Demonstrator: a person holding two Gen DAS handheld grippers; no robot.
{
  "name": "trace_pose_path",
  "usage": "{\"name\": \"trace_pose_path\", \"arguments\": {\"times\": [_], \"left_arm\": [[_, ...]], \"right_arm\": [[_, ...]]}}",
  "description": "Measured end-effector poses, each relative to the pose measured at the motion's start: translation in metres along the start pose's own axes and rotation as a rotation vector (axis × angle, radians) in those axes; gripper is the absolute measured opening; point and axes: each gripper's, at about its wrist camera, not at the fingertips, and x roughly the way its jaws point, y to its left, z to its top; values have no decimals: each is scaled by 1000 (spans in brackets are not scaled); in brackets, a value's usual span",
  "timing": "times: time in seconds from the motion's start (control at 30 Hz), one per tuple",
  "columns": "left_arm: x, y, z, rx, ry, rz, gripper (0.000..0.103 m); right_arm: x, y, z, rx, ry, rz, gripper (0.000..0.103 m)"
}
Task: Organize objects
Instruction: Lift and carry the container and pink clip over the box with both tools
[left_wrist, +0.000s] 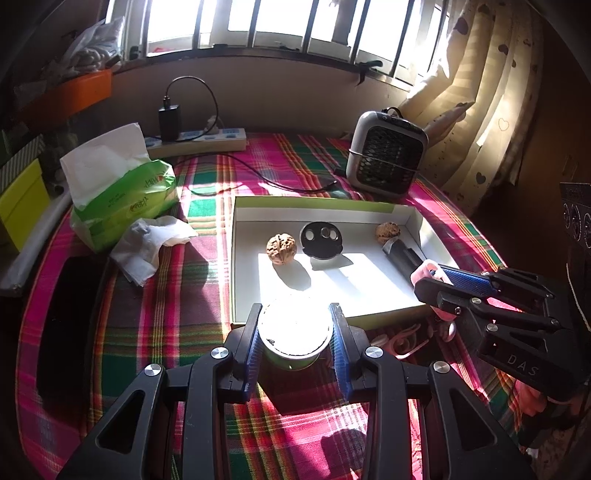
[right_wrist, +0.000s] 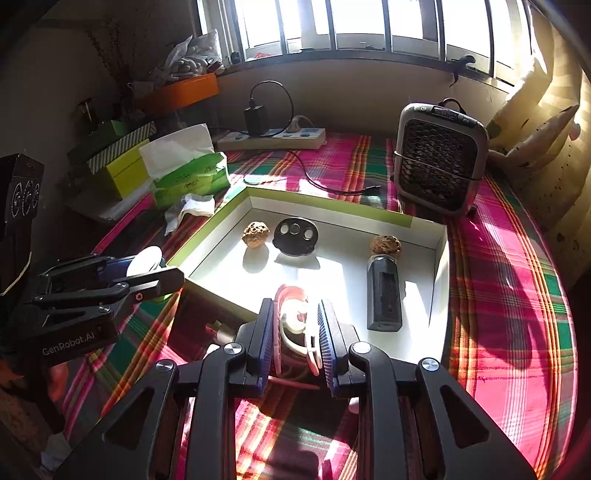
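My left gripper (left_wrist: 295, 325) is shut on a small green tub with a white lid (left_wrist: 293, 334), held just in front of the near wall of the white tray (left_wrist: 369, 271); it also shows in the right wrist view (right_wrist: 147, 275). My right gripper (right_wrist: 295, 325) is shut on a pink and white earphone set (right_wrist: 295, 317) over the tray's near edge (right_wrist: 221, 295). In the tray lie two walnuts (left_wrist: 281, 249) (left_wrist: 388, 232), a black round disc with holes (left_wrist: 320, 239) and a black rectangular device (right_wrist: 384, 295).
A plaid cloth (left_wrist: 166, 332) covers the table. A green tissue pack (left_wrist: 122, 199) and a crumpled tissue (left_wrist: 147, 243) lie to the left. A small grey fan heater (left_wrist: 386, 155), a power strip with a charger (left_wrist: 199, 138) and a black cable (left_wrist: 280, 181) sit behind the tray.
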Motion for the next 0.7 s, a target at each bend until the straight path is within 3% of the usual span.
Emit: {"name": "trace_pose_path", "arguments": {"times": [0.7], "left_arm": [[33,3,24,-7,21,-14,31]], "right_arm": [[48,-23,41,37,33,-49,24]]}}
